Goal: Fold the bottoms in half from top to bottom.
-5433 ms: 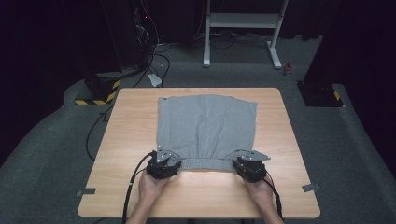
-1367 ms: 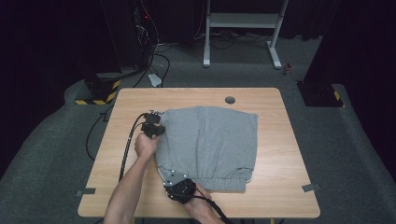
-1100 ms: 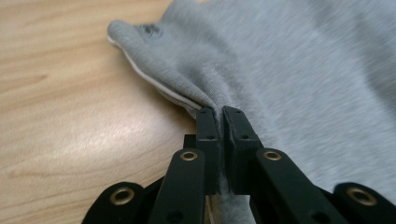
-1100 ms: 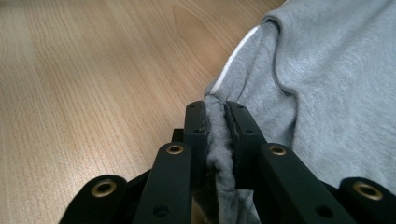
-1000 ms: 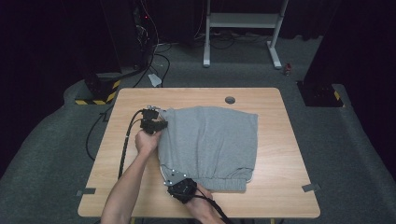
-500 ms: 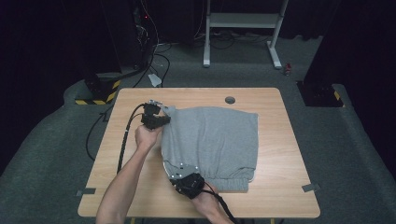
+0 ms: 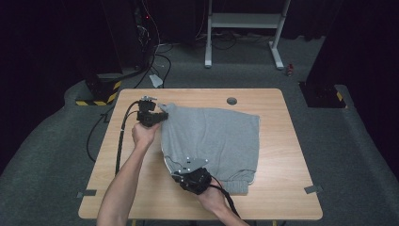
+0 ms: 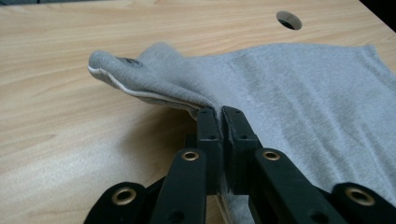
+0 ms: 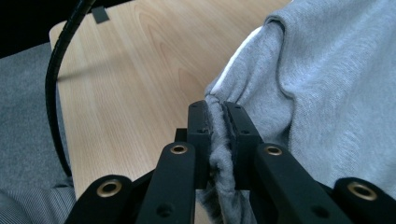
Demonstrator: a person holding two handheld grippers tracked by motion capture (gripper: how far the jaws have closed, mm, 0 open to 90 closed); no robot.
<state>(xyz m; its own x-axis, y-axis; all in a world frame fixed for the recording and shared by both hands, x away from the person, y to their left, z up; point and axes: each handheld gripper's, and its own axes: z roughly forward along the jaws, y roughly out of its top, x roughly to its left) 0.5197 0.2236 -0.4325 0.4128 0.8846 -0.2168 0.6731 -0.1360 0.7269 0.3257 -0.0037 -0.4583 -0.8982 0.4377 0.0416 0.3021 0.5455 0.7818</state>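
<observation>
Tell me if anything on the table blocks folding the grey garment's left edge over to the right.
Nothing visible does. The left gripper and right gripper are both shut on the left edge of the grey garment, lifted off the table. Only the cloth's own flat surface lies along that path; the round hole sits beyond its far edge.

No text, label, brand, number or sign can be read anywhere in these views.

Bare table [image 7: 282, 155] lies right of the grey garment [image 7: 216, 136]; nothing stands there.
</observation>
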